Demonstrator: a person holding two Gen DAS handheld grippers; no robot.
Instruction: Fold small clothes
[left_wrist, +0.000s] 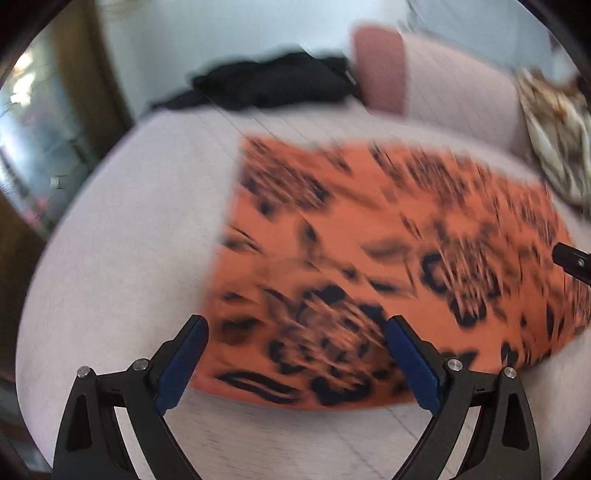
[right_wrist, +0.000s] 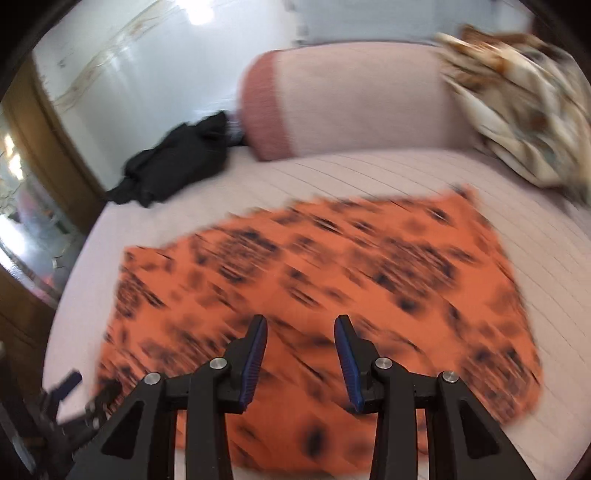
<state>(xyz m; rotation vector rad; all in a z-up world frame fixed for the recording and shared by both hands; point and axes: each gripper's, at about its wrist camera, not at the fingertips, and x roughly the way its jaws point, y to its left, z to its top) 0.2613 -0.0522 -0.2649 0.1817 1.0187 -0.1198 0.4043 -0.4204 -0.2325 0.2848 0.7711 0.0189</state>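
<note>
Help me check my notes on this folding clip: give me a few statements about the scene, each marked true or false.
1. The orange cloth with black markings lies spread flat on the pink bed. True.
2. The left gripper has its fingers clamped on the cloth. False: they stand wide apart with nothing pinched between them.
3. A black garment lies crumpled near the wall, apart from the orange cloth. True.
4. The right gripper holds a corner of the cloth. False: its fingers are apart, above the cloth, gripping nothing.
5. The pink bolster pillow rests on top of the orange cloth. False: it lies beyond it, at the bed's far side.
</note>
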